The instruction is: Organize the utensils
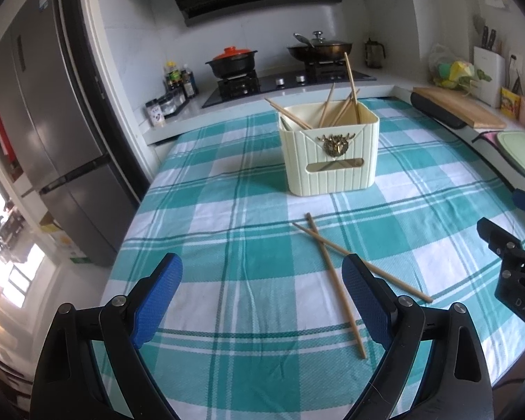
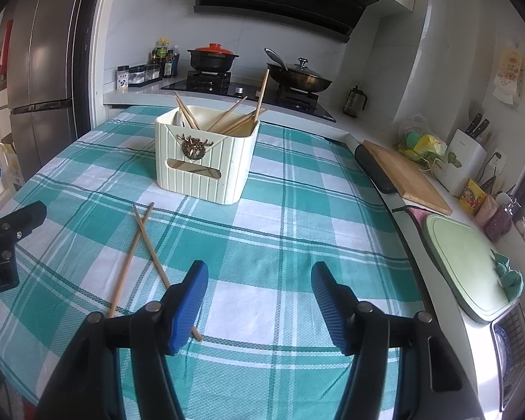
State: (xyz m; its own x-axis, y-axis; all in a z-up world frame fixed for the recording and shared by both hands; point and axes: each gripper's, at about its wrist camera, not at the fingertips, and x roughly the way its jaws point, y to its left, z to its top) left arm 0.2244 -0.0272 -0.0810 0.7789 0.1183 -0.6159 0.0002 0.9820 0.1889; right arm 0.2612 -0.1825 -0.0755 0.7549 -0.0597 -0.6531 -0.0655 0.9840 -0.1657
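I have both tools hanging over the near edge of the counter, which is covered by a teal-and-white checked cloth (image 1: 227,189). My left tool (image 1: 262,301) has its blue pads spread wide with nothing between them but cloth. My right tool (image 2: 259,301) is likewise spread and empty, pads clear of everything.

Most of the job looks done. The cream ribbed plastic utensil holder (image 1: 330,161) with a brass ornament on its front stands toward the far edge of the counter, roughly in the middle, and already has a bundle of wooden chopsticks (image 1: 336,108) leaning in it at assorted angles.

What is left, as far as I can see: two loose wooden chopsticks (image 1: 327,262) lying flat on the cloth, crossed near their far tips in a narrow X, between the holder and the near edge. In the left wrist view their near ends run past the right pad of my left tool; in the right wrist view they lie off to the left, one passing under that tool's left pad. Neither tool touches them, as best I can judge.

So I reckon two pieces remain. They are thin and flat to the cloth, so pinching one may drag the other, since they overlap at the crossing.
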